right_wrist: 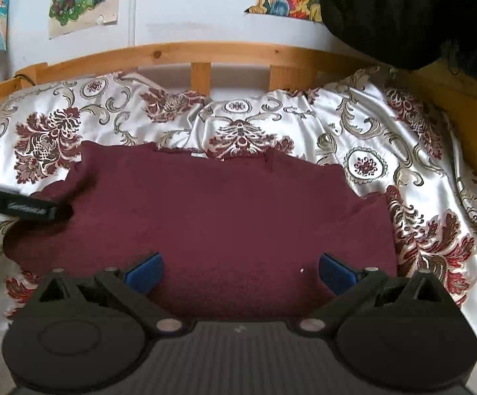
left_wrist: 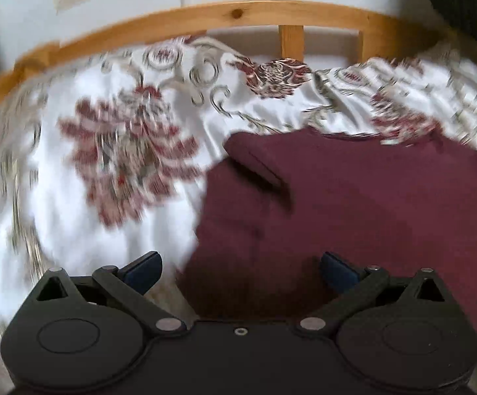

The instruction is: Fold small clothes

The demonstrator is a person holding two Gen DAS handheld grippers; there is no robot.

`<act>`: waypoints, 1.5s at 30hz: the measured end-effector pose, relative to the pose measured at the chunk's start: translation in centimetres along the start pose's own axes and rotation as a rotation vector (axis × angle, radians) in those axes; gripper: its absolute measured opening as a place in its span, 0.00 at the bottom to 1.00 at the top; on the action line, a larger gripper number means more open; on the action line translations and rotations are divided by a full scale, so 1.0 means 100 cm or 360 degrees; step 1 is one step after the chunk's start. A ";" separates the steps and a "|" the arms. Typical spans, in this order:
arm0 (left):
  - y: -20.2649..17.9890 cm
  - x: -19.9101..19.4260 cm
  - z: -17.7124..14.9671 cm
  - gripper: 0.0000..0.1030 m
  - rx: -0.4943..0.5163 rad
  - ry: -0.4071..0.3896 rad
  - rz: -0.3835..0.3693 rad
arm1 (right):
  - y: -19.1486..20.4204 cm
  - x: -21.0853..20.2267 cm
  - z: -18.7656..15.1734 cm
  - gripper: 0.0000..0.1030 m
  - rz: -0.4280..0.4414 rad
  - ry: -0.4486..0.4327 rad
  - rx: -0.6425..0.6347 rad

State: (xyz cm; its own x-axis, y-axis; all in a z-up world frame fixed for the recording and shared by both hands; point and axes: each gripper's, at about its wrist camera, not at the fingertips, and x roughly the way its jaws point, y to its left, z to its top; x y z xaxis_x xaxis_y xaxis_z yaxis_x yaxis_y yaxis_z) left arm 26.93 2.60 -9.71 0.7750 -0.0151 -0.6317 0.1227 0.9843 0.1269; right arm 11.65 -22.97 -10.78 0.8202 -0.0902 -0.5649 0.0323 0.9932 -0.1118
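Garment: a dark red top (right_wrist: 205,217) lies spread flat on the bed, its neckline toward 12 o'clock by the headboard, laid out this way so a fold can start cleanly.
Bed: patterned white bedspread (right_wrist: 386,138) under the top, wooden bed frame (right_wrist: 202,51) behind it, posters on the wall above.
Left sleeve: at 10 o'clock in the left wrist view a sleeve (left_wrist: 255,168) looks turned in over the body; a first fold may already be made there, I judge.
Left hand-held gripper (left_wrist: 240,271): fingers spread wide, nothing between them, hovering over the top's left edge where cloth meets bedspread. The picture is smeared, so it is on the move. The right wrist view catches it at 9 o'clock, right at the cloth.
Right hand-held gripper (right_wrist: 240,271): fingers spread apart, empty, poised over the hem at 6 o'clock, centred on the top.
Right sleeve: at 3 o'clock it lies out and unfolded.
Next, as I read it: pinch an edge and bring it across.
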 end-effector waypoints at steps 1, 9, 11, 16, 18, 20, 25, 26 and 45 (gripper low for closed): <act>0.001 0.009 0.006 0.99 0.0039 -0.0022 0.0051 | 0.000 0.000 -0.001 1.00 0.0009 0.0005 0.0007; 0.043 0.047 0.021 1.00 -0.0277 0.0101 -0.0050 | -0.005 0.008 -0.002 1.00 -0.0049 0.0038 0.0030; 0.056 0.044 0.022 1.00 -0.0408 0.0136 -0.0101 | -0.008 0.009 -0.002 1.00 -0.0070 0.0047 0.0062; 0.086 0.047 0.017 0.99 -0.0706 0.0200 -0.0274 | -0.013 0.004 -0.001 1.00 -0.0144 0.0048 0.0079; 0.086 0.043 0.015 0.99 -0.0726 0.0211 -0.0266 | -0.019 0.000 0.000 1.00 -0.0157 0.0033 0.0122; 0.084 0.034 0.015 0.99 -0.0741 0.0228 -0.0234 | -0.026 -0.004 0.001 1.00 -0.0169 0.0013 0.0165; 0.094 0.001 0.008 0.99 -0.0921 0.0172 -0.0404 | -0.035 -0.008 0.004 1.00 -0.0176 -0.0031 0.0222; 0.095 -0.006 0.008 0.99 -0.0953 0.0173 -0.0433 | -0.035 -0.008 0.004 1.00 -0.0169 -0.0040 0.0225; 0.048 -0.030 -0.018 0.99 -0.0661 0.0389 -0.0461 | -0.089 0.054 0.026 0.59 -0.0155 -0.0127 0.0144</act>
State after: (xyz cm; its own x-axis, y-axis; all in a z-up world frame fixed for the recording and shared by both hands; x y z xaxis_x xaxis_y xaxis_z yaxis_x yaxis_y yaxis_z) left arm 24.08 7.63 -8.53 0.5737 -0.3024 -0.7612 0.0162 0.9334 -0.3585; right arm 17.27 -32.10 -10.67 0.8534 -0.1838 -0.4879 0.1622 0.9830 -0.0866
